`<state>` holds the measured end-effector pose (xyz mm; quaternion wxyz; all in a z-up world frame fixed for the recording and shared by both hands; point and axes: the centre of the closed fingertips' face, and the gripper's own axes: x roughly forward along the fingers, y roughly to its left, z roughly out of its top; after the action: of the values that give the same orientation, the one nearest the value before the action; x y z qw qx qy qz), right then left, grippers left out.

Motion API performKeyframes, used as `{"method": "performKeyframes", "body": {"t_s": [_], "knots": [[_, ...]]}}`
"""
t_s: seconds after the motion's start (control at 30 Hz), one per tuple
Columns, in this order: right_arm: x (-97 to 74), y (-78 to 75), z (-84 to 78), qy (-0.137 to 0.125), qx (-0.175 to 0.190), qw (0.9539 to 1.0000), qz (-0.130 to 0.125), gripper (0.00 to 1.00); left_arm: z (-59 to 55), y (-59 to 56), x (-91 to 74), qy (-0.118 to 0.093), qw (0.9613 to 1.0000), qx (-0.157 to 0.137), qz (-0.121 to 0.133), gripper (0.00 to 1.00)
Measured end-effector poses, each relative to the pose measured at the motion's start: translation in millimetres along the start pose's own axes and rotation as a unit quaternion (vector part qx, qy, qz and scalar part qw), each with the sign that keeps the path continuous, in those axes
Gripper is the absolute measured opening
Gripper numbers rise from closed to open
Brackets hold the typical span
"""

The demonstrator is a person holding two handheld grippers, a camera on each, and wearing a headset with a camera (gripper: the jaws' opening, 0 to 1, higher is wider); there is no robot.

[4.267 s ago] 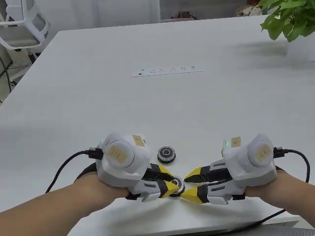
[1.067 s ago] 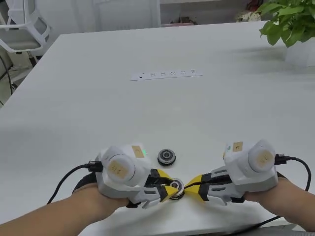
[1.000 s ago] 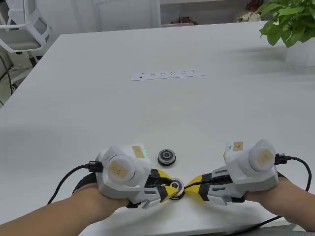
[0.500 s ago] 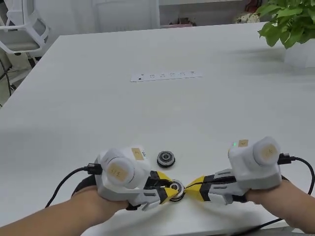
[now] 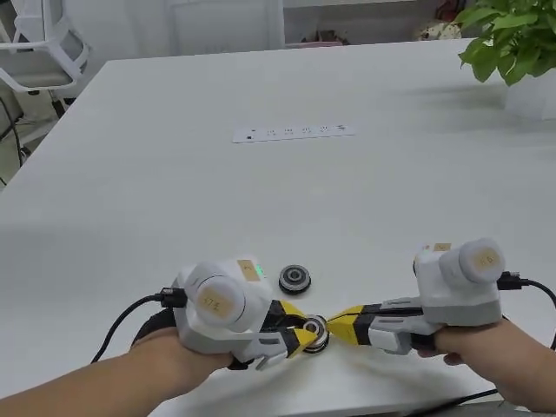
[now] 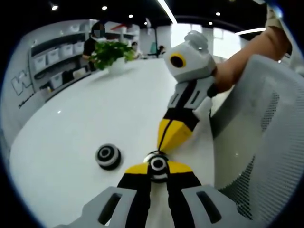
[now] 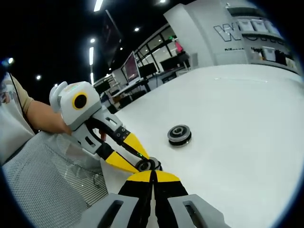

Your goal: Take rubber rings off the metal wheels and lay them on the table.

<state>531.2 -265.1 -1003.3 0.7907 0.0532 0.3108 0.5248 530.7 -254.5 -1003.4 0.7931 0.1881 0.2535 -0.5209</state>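
Since the earlier head view, the right gripper [image 5: 335, 331] is being shown with its white body swung further out to the right, while its yellow tips are being kept at the held wheel [image 5: 314, 330]. That wheel is being pinched between the jaws of the left gripper [image 5: 304, 335] just above the near edge of the white table [image 5: 261, 191]. In the left gripper view the held wheel [image 6: 158, 165] is being seen as a small disc with a black rubber ring [image 6: 151, 158] around a pale metal band and a dark hub, and the right gripper [image 6: 164, 142] is being pressed against its upper rim. The right gripper's jaws are being held pressed together; whether any rubber is being caught between them cannot be told. A second wheel [image 5: 295, 278], with its black ring on it, is being left flat on the table just beyond the left gripper, apart from both
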Motion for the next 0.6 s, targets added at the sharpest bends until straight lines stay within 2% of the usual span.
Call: {"method": "performKeyframes", "body": {"t_s": [0.1,0.13,0.2,0.27,0.47,0.53,0.6], "knots": [[2.0,6.8,1.6,-0.003,0.006,0.9999,0.015,0.00,0.0,0.3,0.4,0.001,1.0000,0.002,0.001,0.12],[3.7,10.1,1.6,0.001,-0.008,0.9998,0.019,0.00,0.1,0.3,0.5,0.001,1.0000,0.002,0.001,0.12],[5.6,12.7,3.0,0.001,-0.010,0.9996,0.026,0.00,0.3,0.2,0.7,0.000,1.0000,0.000,0.000,0.12],[6.8,13.4,1.9,0.005,-0.020,0.9994,0.027,0.00,0.5,0.2,1.1,0.000,1.0000,0.001,0.001,0.12],[5.8,14.1,4.8,-0.008,-0.007,0.9994,0.034,0.00,0.9,0.3,1.5,-0.002,1.0000,-0.004,-0.001,0.12],[6.4,25.9,6.2,-0.015,0.007,0.9979,0.063,0.00,0.9,0.4,1.5,-0.002,1.0000,-0.005,-0.001,0.12],[7.1,20.2,6.9,-0.011,-0.011,0.9987,0.049,0.00,0.4,0.5,1.9,-0.003,1.0000,-0.004,-0.002,0.12]]}}
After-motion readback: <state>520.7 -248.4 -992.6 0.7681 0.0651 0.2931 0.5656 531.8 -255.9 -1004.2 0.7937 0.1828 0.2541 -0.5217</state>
